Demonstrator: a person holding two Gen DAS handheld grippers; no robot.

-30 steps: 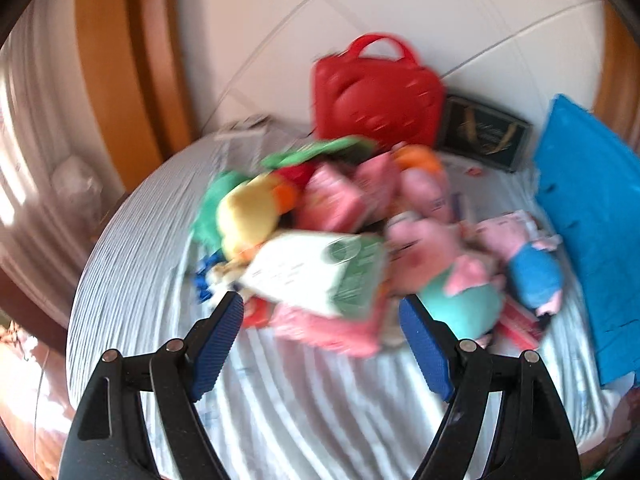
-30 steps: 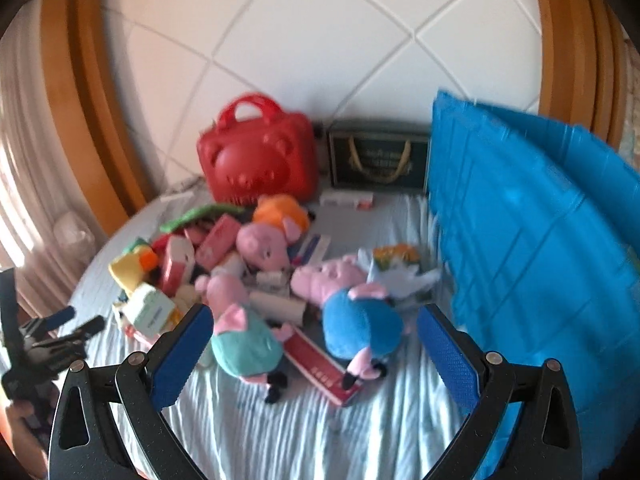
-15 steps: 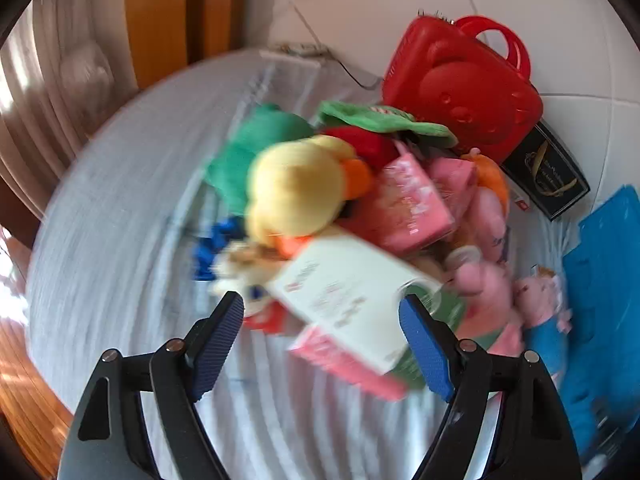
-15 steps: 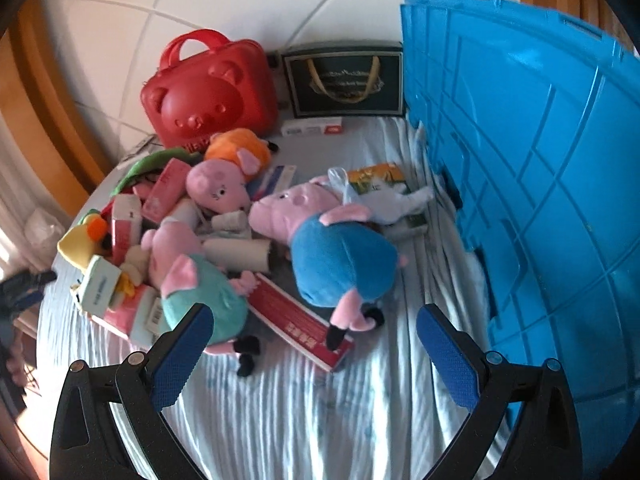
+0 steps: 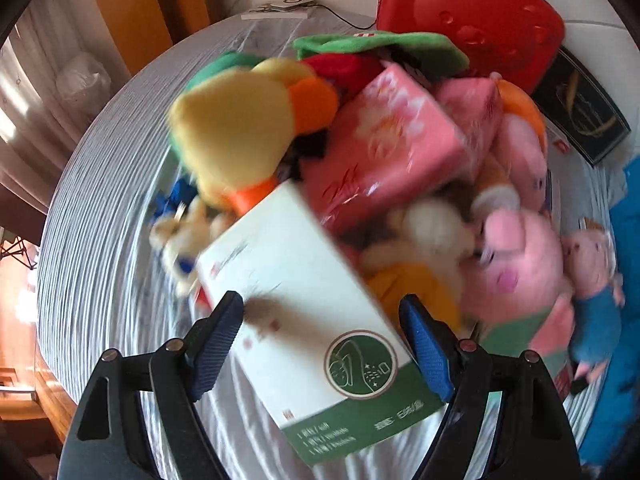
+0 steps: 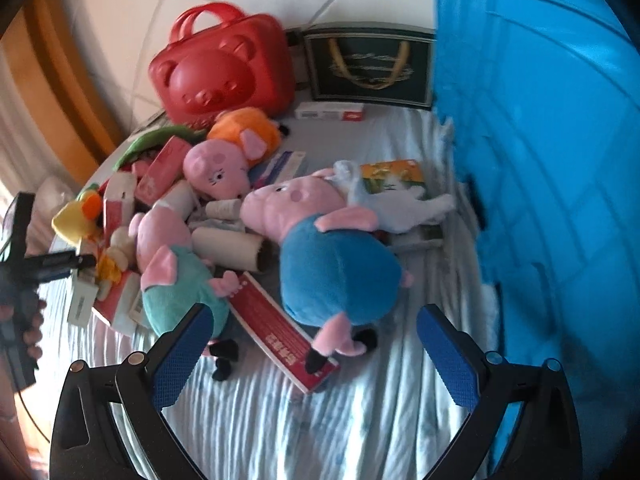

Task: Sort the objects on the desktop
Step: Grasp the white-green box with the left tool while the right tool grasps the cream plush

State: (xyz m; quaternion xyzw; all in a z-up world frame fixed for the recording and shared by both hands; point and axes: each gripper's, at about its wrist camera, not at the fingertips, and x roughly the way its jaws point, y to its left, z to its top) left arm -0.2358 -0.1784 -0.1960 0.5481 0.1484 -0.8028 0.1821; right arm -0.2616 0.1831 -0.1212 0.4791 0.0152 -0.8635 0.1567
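Observation:
A heap of toys and boxes lies on the striped cloth. My left gripper [image 5: 322,344] is open, its jaws on either side of a white and green box [image 5: 308,320], with no visible contact. Behind the box are a yellow duck plush [image 5: 236,128] and a pink packet [image 5: 384,148]. My right gripper [image 6: 316,356] is open and empty, just above a pig plush in blue [image 6: 332,256]. To its left lies a pig plush in teal [image 6: 176,276], and a red flat box [image 6: 276,328] lies between them. The left gripper also shows in the right wrist view [image 6: 60,262].
A big blue crate [image 6: 552,168] stands at the right. A red bear case [image 6: 224,72] and a dark gift bag [image 6: 370,66] stand at the back wall. Cardboard tubes [image 6: 228,248], a pig plush in orange [image 6: 232,152] and small boxes fill the middle.
My left gripper has closed in on the white and green box, which now sits between the jaws. My right gripper has moved down and closer to the blue pig plush.

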